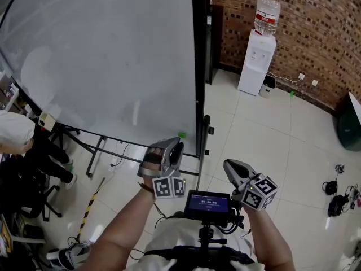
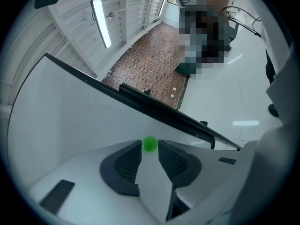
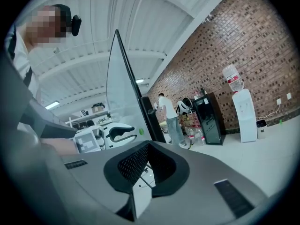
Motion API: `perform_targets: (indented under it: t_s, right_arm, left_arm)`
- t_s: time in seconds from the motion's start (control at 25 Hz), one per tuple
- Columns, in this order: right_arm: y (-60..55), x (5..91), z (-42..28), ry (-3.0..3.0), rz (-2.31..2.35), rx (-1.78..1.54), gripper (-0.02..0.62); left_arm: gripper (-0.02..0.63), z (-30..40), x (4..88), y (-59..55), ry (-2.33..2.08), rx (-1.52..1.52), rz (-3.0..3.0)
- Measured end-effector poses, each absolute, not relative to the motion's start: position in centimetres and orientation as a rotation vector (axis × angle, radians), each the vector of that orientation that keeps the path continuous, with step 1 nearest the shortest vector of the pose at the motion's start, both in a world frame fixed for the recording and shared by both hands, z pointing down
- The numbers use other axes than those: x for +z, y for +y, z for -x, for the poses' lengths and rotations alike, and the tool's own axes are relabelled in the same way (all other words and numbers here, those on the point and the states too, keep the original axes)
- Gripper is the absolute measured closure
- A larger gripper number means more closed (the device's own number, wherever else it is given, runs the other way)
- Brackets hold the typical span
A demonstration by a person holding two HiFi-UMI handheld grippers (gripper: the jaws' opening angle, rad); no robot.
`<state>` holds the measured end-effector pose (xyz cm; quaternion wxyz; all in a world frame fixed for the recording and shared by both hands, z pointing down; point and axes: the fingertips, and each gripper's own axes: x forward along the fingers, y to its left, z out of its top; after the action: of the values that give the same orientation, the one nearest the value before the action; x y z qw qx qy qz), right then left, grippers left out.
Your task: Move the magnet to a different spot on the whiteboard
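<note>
At the whiteboard (image 1: 113, 55), my left gripper (image 1: 178, 146) stands at the board's lower right corner with its jaws apart. The green magnet (image 1: 181, 134) sits on the board face just above the bottom frame. In the left gripper view the magnet (image 2: 149, 144) lies between the two jaw tips, and neither pad is pressing on it. My right gripper (image 1: 229, 166) hangs lower and to the right, off the board, over the tiled floor (image 1: 282, 129); the right gripper view shows its jaws closed on nothing. Behind, a water cooler (image 1: 256, 61) stands against the brick wall (image 1: 316, 27).
</note>
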<state>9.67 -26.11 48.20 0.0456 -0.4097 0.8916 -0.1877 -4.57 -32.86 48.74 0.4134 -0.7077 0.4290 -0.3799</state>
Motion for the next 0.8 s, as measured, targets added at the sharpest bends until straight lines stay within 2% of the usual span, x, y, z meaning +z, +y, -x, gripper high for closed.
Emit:
perform_targets:
  t_s: [0.28,0.4,0.8]
  right_arm:
    - [-27.5,48.3,-11.0,2.748,1.217,-0.576,0.584]
    - [-27.8,48.3,-11.5,2.759,1.205,-0.571,0.584]
    - [-28.0,48.6,-13.8,2.791,1.194,-0.561,0.584]
  left_arm:
    - [0.465,3.8,49.2,-34.1,1.121,-0.973,1.735]
    - [0.44,3.7,49.5,-34.3,1.144,-0.977,1.725]
    - [0.439,2.9,49.6,-35.3,1.227,-0.967,1.698]
